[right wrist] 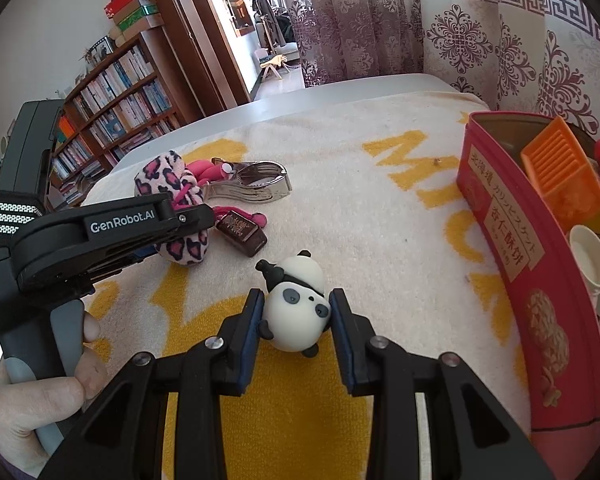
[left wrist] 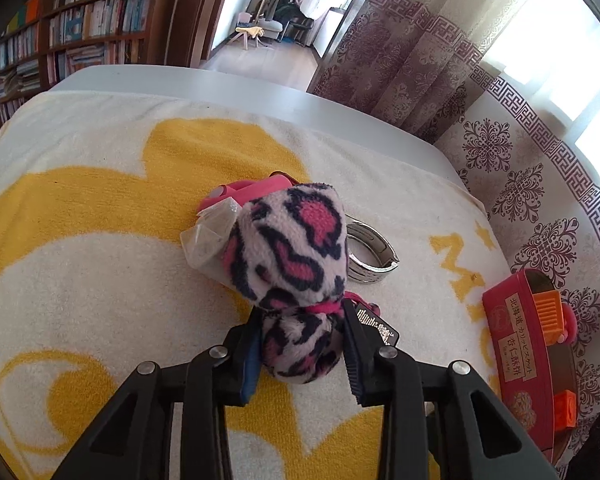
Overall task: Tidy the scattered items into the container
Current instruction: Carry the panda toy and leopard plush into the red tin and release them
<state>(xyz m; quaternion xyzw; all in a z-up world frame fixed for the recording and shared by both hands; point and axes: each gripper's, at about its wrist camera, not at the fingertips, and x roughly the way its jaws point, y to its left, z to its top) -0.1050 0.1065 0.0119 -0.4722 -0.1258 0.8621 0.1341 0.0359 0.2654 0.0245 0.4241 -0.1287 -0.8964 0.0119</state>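
Observation:
My left gripper (left wrist: 300, 344) is shut on the lower body of a pink, black and white leopard-print plush toy (left wrist: 288, 248), which stands up between the pads on the towel. In the right wrist view the same plush (right wrist: 172, 184) shows at the left, under the left gripper's black body. My right gripper (right wrist: 296, 312) is shut on a small white and black panda figure (right wrist: 296, 300), with both pads against its head. The red tin container (right wrist: 512, 248) stands open at the right and holds an orange toy (right wrist: 560, 168) and a white cup (right wrist: 590, 256).
A yellow and white towel (left wrist: 100, 240) covers the table. Behind the plush lie a pink item (left wrist: 244, 192), a shiny metal clip (left wrist: 370, 252) and a dark brown tag (right wrist: 242, 232). Patterned curtains hang at the right, and a bookshelf stands at the far left. A person's hand (right wrist: 40, 392) grips the left handle.

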